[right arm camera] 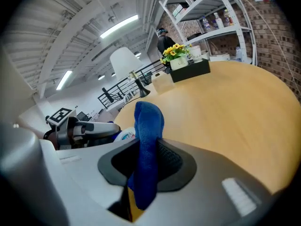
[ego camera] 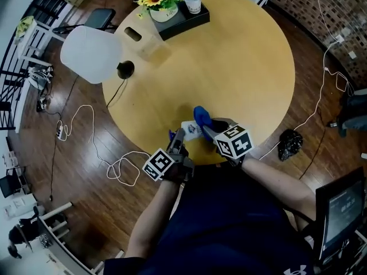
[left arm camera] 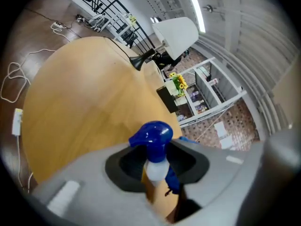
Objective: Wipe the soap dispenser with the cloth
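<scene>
On table (ego camera: pixel 241 62), soap dispenser (ego camera: pixel 192 130) beside cloth (ego camera: pixel 202 118)

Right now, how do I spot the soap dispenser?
Go to the near edge of the round wooden table, where both grippers meet. The soap dispenser is clamped in the left gripper; its blue pump top and white neck set it apart from the blue cloth in the right gripper.

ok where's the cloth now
In the head view the blue cloth sits clamped in the right gripper at the near edge of the table, just right of the soap dispenser in the left gripper.
</scene>
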The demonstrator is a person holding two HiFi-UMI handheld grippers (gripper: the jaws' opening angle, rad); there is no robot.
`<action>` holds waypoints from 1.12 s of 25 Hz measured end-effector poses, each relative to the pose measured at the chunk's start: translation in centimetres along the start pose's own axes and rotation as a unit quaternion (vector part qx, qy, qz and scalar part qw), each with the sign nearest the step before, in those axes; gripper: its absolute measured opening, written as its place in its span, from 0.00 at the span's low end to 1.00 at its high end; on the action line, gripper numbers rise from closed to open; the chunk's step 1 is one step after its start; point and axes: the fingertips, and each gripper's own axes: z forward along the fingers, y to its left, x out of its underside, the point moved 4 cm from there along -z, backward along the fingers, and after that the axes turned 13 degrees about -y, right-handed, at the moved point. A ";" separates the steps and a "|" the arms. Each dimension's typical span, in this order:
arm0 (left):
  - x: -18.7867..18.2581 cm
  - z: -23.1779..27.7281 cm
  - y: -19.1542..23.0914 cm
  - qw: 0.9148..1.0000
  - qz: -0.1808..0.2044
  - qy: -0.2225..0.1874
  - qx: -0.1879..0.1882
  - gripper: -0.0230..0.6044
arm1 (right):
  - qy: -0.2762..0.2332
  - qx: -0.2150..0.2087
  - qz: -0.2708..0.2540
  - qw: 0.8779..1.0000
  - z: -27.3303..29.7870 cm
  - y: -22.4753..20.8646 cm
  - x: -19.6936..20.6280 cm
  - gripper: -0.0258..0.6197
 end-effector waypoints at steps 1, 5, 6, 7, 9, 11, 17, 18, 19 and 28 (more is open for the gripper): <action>0.4 -0.3 0.0 1.000 -0.001 0.000 0.000 0.25 | 0.004 -0.010 -0.003 1.000 0.5 0.7 0.0 0.18; 1.6 -1.3 0.0 1.000 -0.007 -0.008 0.005 0.25 | 0.016 -0.068 -0.008 0.998 2.0 4.3 -0.7 0.18; 1.8 -1.5 0.0 1.000 -0.005 -0.009 0.007 0.25 | 0.019 -0.082 -0.011 0.996 2.3 5.1 -1.0 0.18; 1.9 -1.5 0.0 1.000 -0.002 -0.008 0.008 0.25 | 0.024 -0.092 -0.016 0.995 2.6 5.7 -1.3 0.18; 1.8 -1.4 0.0 1.000 0.009 -0.008 0.006 0.24 | 0.038 -0.098 -0.024 0.994 3.2 6.2 -1.4 0.18; 1.7 -1.2 0.0 1.000 0.021 -0.007 0.006 0.24 | 0.050 -0.089 -0.025 0.994 3.6 5.6 -1.2 0.18; 1.5 -0.9 0.1 1.000 0.026 -0.002 0.013 0.24 | 0.081 -0.051 0.009 0.995 3.8 2.0 -0.1 0.18; 1.5 -0.9 0.2 1.000 0.027 -0.001 0.013 0.24 | 0.085 -0.045 0.019 0.995 3.6 1.2 0.2 0.18; 1.6 -0.9 0.2 0.999 0.030 0.001 0.013 0.24 | 0.088 -0.039 0.034 0.995 3.2 0.4 0.6 0.18; 1.9 -0.7 0.4 0.999 0.028 0.005 0.022 0.24 | 0.100 0.043 0.137 0.985 -0.7 -5.2 4.3 0.18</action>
